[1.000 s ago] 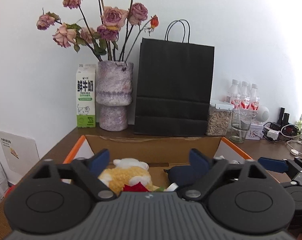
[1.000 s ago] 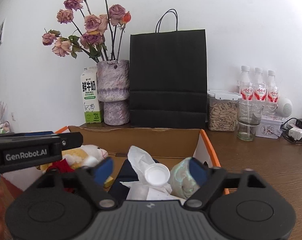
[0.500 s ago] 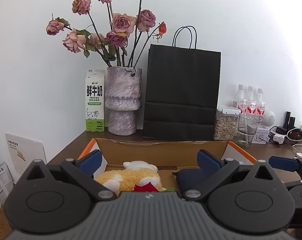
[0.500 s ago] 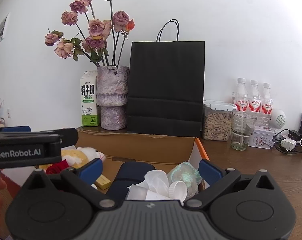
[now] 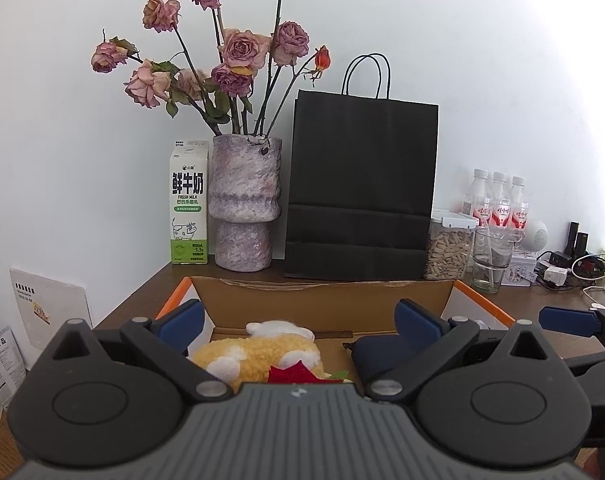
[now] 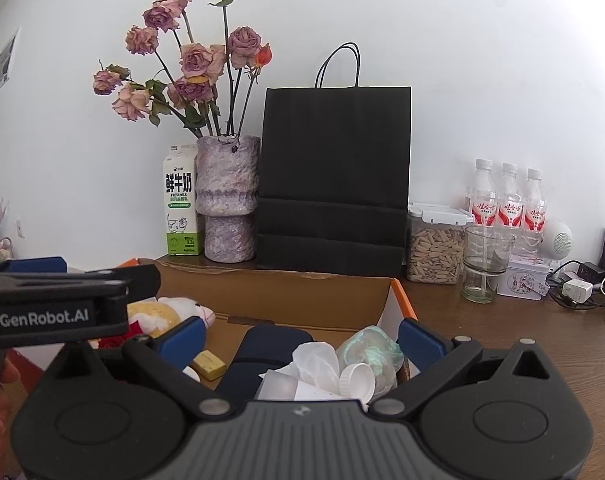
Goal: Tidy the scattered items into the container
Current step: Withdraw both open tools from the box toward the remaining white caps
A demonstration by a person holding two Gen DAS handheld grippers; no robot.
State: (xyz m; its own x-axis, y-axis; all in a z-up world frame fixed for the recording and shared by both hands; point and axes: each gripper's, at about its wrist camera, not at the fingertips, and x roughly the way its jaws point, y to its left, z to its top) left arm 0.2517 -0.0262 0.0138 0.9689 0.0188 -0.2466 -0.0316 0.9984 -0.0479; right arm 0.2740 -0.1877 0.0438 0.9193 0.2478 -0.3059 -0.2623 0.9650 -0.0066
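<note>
An open cardboard box [image 5: 322, 300] [image 6: 302, 292] with orange-edged flaps sits on the brown table. Inside lie a yellow-and-white plush toy [image 5: 262, 354] [image 6: 158, 314], a dark navy pouch [image 5: 378, 354] [image 6: 270, 346], a small yellow block [image 6: 209, 364], crumpled clear plastic with a white cap [image 6: 356, 378] and a pale green wad [image 6: 372, 354]. My left gripper [image 5: 300, 320] is open and empty above the box's near side. My right gripper [image 6: 300, 336] is open and empty over the box's right half. The left gripper's body [image 6: 58, 306] shows at the left of the right wrist view.
Behind the box stand a milk carton [image 5: 189, 202], a stone vase of dried roses [image 5: 244, 208], a black paper bag [image 5: 360, 188], a seed jar [image 5: 448, 250], a glass [image 5: 492, 260] and three bottles [image 5: 498, 204]. Cables and chargers [image 6: 582, 288] lie at the right.
Both grippers have risen and pulled back a little from the box, so more of the wall and flowers shows. The white cap and plastic now lie lower in the box.
</note>
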